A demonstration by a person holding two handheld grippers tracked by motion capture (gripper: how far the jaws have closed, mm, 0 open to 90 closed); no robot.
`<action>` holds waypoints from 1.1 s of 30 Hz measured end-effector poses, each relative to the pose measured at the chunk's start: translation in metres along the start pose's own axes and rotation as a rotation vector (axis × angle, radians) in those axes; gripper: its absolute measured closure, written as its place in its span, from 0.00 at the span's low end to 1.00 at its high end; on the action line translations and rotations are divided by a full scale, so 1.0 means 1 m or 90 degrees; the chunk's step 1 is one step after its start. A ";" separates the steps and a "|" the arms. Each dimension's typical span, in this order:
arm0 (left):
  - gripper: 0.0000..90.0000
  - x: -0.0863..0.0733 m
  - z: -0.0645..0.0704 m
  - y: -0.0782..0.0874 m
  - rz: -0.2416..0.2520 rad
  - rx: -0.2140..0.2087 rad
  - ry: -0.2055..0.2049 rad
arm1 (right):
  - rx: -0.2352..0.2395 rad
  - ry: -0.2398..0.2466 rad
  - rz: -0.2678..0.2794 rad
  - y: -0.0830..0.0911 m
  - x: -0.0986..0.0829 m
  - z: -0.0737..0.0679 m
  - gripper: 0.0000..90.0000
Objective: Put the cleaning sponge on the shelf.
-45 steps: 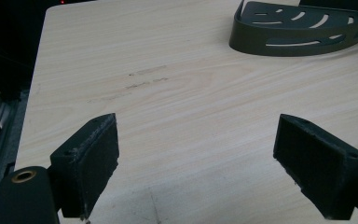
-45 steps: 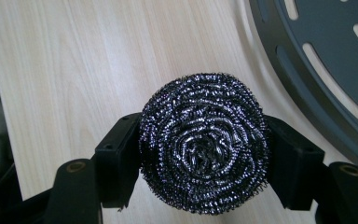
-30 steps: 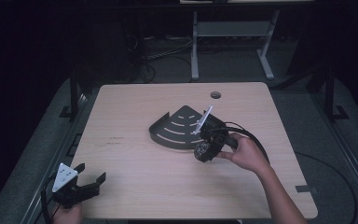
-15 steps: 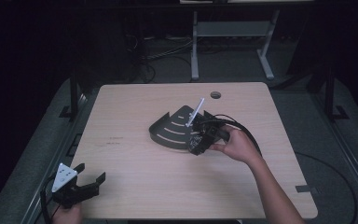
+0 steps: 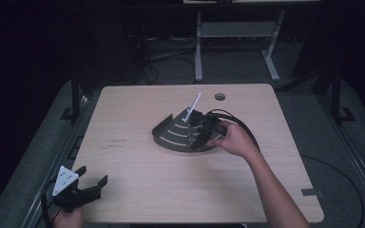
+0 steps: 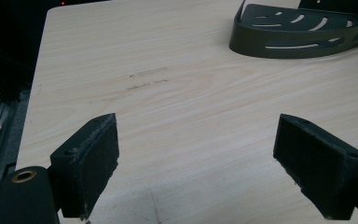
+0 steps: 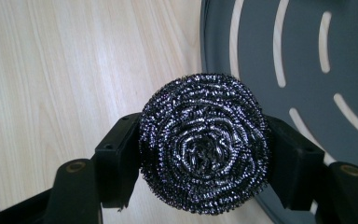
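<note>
Right then, your right tongs (image 7: 204, 154) were clamped on the steel wool scourer (image 7: 204, 142), one jaw pressing each side of the coil at its widest. In the right gripper view the scourer hung above the curved edge of the dark slotted tray (image 7: 307, 56), part of it above the tray's floor and part above the bare desk (image 7: 51, 70); I could not tell whether it touched either. From the high view, your right hand (image 5: 233, 140) held those tongs (image 5: 197, 135) low at the tray's (image 5: 171, 135) near right side, close to the middle of the desk (image 5: 123, 166), with a thin white rod (image 5: 191, 107) sticking up from the tongs.

I judged the scourer to be light and springy, a loose coil of wire that would squash under pressure and spring back. Its rough surface should have held well against the pads, so slipping looked unlikely. Taking it across the widest part, as you did, seemed the right hold; a pinch near the rim might have snagged a few strands and pulled the coil out of shape.

Your left tongs (image 6: 209, 163) stood wide apart with nothing between them, low over the desk's near left corner and well apart from the tray (image 6: 298, 32).
</note>
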State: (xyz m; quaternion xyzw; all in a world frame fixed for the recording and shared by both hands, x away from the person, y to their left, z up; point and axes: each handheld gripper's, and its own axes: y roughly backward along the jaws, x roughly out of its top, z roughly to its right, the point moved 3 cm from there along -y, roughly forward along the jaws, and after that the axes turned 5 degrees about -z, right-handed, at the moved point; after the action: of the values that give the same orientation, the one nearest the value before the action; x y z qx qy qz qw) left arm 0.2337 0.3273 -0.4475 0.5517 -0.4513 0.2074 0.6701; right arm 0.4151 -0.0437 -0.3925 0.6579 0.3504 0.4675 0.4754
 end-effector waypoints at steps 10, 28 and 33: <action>0.15 0.000 0.001 0.000 0.001 -0.001 0.000 | 0.000 -0.005 0.003 0.003 0.009 0.010 0.37; 0.15 0.000 0.001 -0.001 -0.003 -0.003 -0.002 | 0.012 -0.044 -0.008 -0.016 0.010 0.037 0.37; 0.15 0.000 0.001 -0.001 -0.003 -0.002 -0.005 | 0.003 -0.056 -0.016 -0.012 0.014 0.047 0.37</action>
State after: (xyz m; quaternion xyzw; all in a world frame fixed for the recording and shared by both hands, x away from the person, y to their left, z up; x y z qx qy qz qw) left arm 0.2341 0.3259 -0.4475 0.5522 -0.4531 0.2032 0.6698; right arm 0.4636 -0.0411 -0.4056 0.6744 0.3384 0.4313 0.4947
